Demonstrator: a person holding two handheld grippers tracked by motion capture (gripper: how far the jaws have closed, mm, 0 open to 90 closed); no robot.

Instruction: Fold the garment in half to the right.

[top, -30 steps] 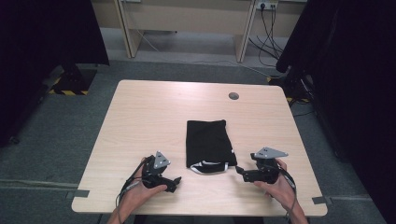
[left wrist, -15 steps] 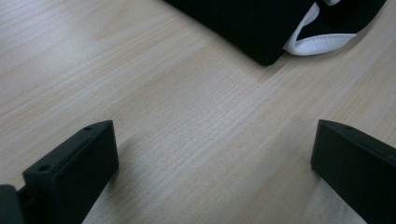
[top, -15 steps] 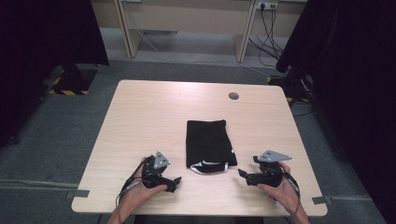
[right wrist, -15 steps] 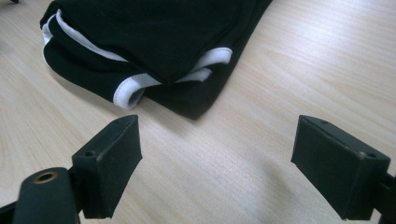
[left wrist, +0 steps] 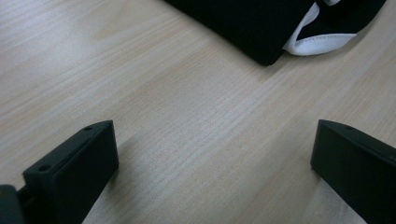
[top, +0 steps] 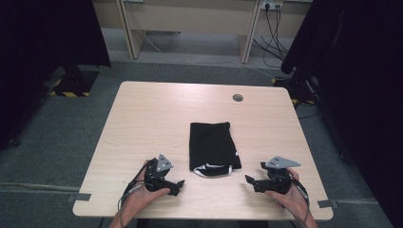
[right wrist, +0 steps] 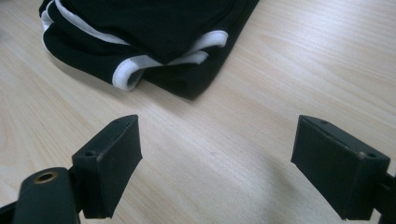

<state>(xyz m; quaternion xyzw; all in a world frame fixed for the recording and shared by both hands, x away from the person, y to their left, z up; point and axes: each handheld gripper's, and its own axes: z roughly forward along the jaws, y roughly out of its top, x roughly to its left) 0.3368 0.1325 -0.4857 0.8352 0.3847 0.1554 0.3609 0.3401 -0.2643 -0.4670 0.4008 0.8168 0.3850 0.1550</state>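
Black folded garment (top: pixel 213 148) on table (top: pixel 142 123), between left gripper (top: pixel 177 184) and right gripper (top: pixel 251 182), apart, both jaws wide, empty

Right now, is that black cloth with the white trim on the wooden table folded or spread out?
Folded. The black garment with white-trimmed edge lies as a compact rectangle on the light wooden table, and the right gripper view shows stacked layers at its near end.

Both grippers are black: the left gripper (top: pixel 179 183) and right gripper (top: pixel 249 179) each carry a grey three-cornered plate, blocky screw-holed fingers (right wrist: pixel 109 163), and a trailing black cable
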